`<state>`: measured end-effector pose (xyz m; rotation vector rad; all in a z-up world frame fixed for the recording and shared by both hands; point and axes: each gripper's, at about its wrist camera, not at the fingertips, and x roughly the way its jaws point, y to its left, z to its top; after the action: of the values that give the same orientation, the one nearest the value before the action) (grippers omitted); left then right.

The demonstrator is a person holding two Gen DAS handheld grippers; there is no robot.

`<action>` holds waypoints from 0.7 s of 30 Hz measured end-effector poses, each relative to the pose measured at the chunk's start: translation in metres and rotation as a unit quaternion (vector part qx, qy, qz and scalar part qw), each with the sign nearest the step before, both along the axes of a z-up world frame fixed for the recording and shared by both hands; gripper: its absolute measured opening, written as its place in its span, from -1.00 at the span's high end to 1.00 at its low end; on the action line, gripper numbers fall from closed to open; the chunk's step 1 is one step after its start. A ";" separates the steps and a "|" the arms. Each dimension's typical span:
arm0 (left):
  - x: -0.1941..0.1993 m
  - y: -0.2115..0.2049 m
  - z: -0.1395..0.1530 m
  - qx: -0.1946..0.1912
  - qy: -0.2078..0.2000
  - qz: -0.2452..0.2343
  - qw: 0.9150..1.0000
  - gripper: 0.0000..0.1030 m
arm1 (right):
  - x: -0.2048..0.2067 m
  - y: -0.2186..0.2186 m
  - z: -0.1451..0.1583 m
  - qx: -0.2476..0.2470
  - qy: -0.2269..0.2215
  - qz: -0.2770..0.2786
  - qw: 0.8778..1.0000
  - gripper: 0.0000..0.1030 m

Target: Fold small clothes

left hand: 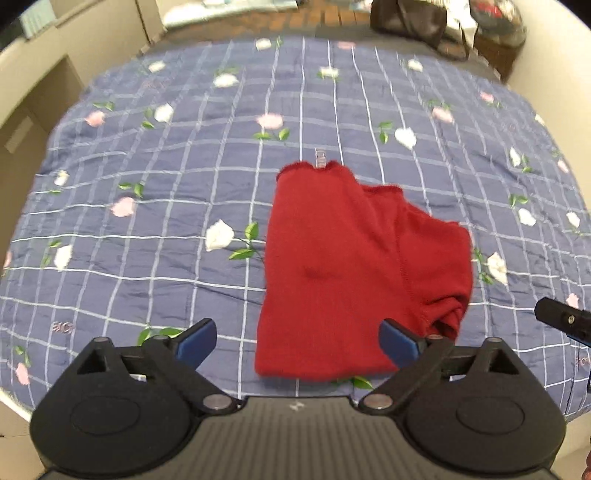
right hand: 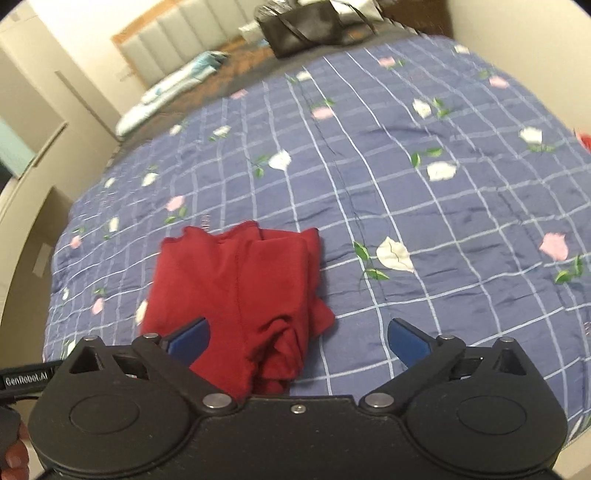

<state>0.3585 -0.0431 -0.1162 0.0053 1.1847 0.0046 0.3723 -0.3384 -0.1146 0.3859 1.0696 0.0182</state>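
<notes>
Here, nearest the cameras, the left gripper (left hand: 297, 341) and the right gripper (right hand: 297, 341) both hover with their blue-padded jaws spread wide and nothing between them. Just beyond them lies the small dark-red knit garment (left hand: 354, 266), partly folded on the blue checked bedspread with pink and white flowers (left hand: 166, 206); its left portion lies flat, while the right side is bunched and layered, with a crumpled lump at the near right corner (right hand: 284, 350). By my reading, one fold is made and the piece is released, so the next move calls for pinching that rumpled near edge, smoothing it, and bringing it over squarely. Nothing on the quilt blocks the reach, though the loose folds could slip apart. Farther off, a dark bag (right hand: 299, 26) sits past the bedspread's far edge, and pale bedding (right hand: 173, 85) lies beside a padded headboard.
</notes>
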 end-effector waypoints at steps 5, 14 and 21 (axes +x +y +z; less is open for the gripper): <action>-0.060 -0.003 0.026 0.004 -0.051 0.027 0.998 -0.99 | -0.047 0.006 0.031 -0.018 -0.045 0.040 0.998 -0.99; -0.169 -0.002 0.041 -0.008 -0.105 0.052 0.993 -0.99 | -0.127 0.013 0.072 -0.031 -0.112 0.097 0.989 -0.99; -0.226 0.002 0.050 0.004 -0.108 0.045 0.993 -0.99 | -0.177 0.012 0.089 -0.025 -0.123 0.097 0.987 -0.99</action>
<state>0.1323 -0.0412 -0.0664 -0.0418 0.9681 0.0877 0.1954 -0.3261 -0.0255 0.2260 0.8576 0.2076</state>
